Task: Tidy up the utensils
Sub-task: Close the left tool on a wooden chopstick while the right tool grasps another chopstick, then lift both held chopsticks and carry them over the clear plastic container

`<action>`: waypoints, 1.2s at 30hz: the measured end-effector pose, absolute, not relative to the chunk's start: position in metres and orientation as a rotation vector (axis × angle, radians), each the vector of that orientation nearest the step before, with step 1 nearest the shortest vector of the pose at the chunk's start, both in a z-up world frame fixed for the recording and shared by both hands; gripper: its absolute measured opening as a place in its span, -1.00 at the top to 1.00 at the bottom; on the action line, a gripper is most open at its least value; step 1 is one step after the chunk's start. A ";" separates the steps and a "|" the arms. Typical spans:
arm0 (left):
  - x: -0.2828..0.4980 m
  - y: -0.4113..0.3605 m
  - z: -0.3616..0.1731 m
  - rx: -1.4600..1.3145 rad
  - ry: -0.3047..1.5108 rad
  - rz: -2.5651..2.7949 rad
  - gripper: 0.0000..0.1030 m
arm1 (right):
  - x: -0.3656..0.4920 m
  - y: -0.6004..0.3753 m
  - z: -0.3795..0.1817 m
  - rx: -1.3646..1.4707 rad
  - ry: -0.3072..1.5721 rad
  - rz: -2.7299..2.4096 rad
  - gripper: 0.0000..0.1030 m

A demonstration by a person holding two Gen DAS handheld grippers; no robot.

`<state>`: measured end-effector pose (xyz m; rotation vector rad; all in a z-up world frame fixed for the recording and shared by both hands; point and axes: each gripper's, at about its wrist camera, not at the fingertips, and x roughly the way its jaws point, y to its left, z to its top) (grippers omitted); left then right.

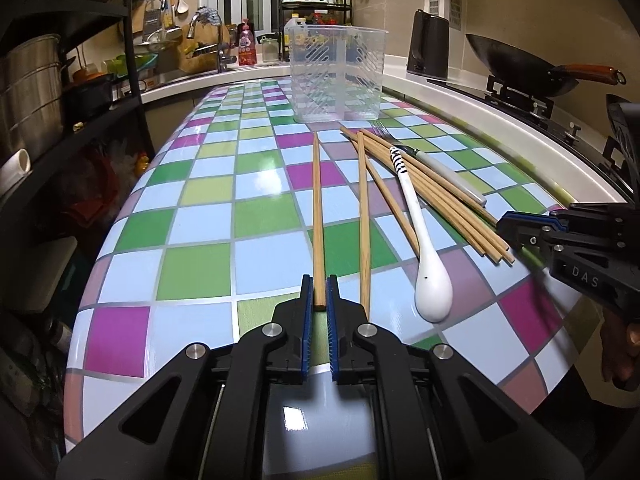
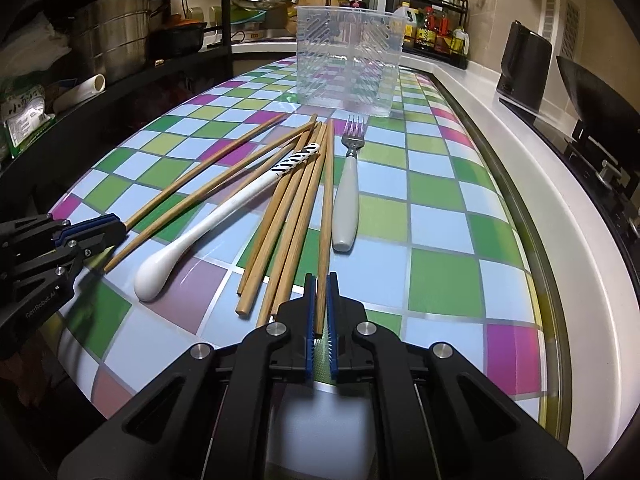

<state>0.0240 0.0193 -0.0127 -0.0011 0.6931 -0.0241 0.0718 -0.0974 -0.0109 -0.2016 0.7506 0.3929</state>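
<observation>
In the left wrist view, our left gripper [image 1: 319, 294] pinches the near end of one chopstick [image 1: 317, 216], which runs straight ahead toward the clear holder [image 1: 338, 76] — we should lift level, clear of its neighbour just right. In the right wrist view, our right gripper [image 2: 320, 296] clamps another chopstick [image 2: 326, 216] beside the fork [image 2: 349, 196]; both gripped ends hide between the pads.

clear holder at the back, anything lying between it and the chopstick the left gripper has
Nothing visible does. The left gripper is shut on a chopstick that points at the clear holder, and only bare checkered table lies between. The spoon, fork and other chopsticks lie to its right.
</observation>
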 end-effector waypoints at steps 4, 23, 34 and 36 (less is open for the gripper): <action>0.024 0.021 -0.013 -0.023 0.688 -0.027 0.86 | 0.074 -0.102 -0.012 -0.154 0.751 0.391 0.88; 0.018 0.019 -0.016 -0.033 0.644 -0.014 0.87 | 0.073 -0.103 -0.013 -0.117 0.737 0.381 0.90; 0.005 0.020 0.024 -0.038 0.547 -0.020 0.87 | 0.068 -0.102 0.033 -0.125 0.625 0.363 0.91; 0.004 0.021 0.035 -0.037 0.520 -0.020 0.87 | 0.068 -0.102 0.047 -0.118 0.587 0.356 0.91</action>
